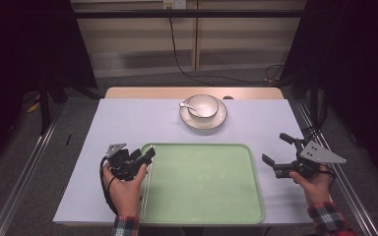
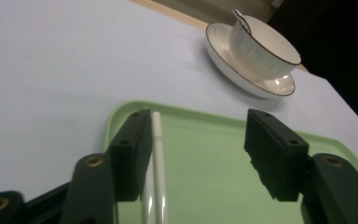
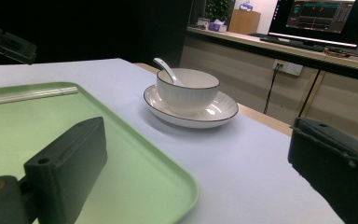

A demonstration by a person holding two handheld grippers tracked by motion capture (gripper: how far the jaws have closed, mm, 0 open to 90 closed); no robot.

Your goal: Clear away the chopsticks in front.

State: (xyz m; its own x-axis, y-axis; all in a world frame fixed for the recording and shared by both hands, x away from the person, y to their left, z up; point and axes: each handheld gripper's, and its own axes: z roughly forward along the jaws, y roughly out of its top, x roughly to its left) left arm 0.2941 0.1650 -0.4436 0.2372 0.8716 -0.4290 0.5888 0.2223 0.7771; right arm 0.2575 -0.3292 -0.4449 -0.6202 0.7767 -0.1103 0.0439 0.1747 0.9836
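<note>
A pale green tray lies at the front middle of the white table. Two thin white sticks lie side by side along its left rim. My left gripper hovers over that rim, open; in the left gripper view the sticks rest on the tray just inside the left jaw, with nothing pinched in the gripper. My right gripper is open to the right of the tray, jaws wide and empty. A white bowl with a spoon sits on a plate at the back.
The table's far edge is bare wood behind the plate. Cables hang behind the table, and metal rails run along the floor on both sides. A monitor stands on a counter beyond.
</note>
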